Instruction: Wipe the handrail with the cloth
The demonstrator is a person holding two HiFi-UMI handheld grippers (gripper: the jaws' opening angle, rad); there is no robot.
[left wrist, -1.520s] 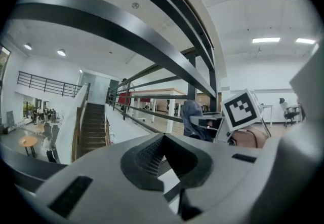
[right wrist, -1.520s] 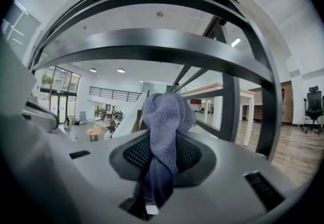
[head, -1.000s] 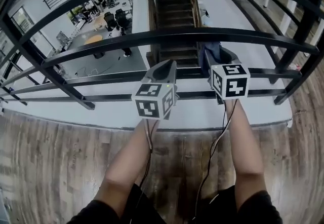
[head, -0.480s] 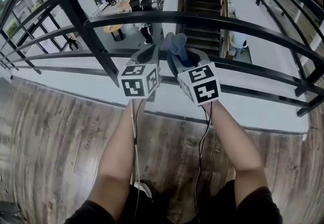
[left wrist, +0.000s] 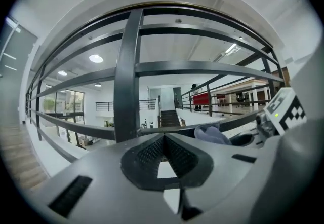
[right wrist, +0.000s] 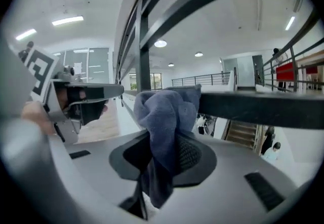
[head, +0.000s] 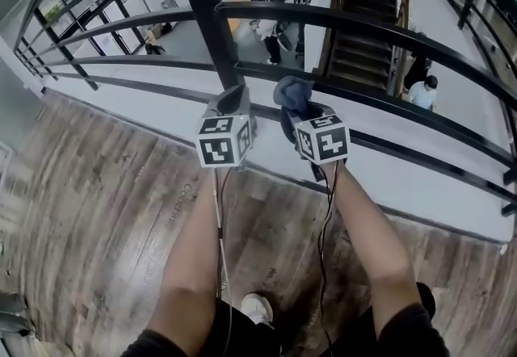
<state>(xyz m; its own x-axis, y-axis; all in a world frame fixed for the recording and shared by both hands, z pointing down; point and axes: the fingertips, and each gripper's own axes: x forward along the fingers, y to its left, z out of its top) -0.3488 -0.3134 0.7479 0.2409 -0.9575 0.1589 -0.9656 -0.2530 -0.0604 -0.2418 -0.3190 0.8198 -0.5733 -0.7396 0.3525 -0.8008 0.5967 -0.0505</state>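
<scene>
Two fingers (right wrist: 192,156) pinch cloth (right wrist: 164,114), right gripper view only.

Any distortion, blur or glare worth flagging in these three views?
Head view: fisheye bows the handrail, evenly lit, sharp. Left gripper view: black round vignette, bars strongly curved, ceiling lights bright. Right gripper view: cloth sharp, the frame's left edge smeared.

Head view: from above the forearms, steeply down over the left tool (head: 237,90) and right tool (head: 295,105), close to the black post (head: 212,32), with the wood floor (head: 97,210) on the near side of the post.

Left tool view: low, level, outward through the rails, post near and just left of centre.

Right tool view: level, turned along the rail, post just left of the cloth (right wrist: 167,111).

Shared by all three: post, rails, cloth. Shared by both tool views: the opposite tool beside the post.
</scene>
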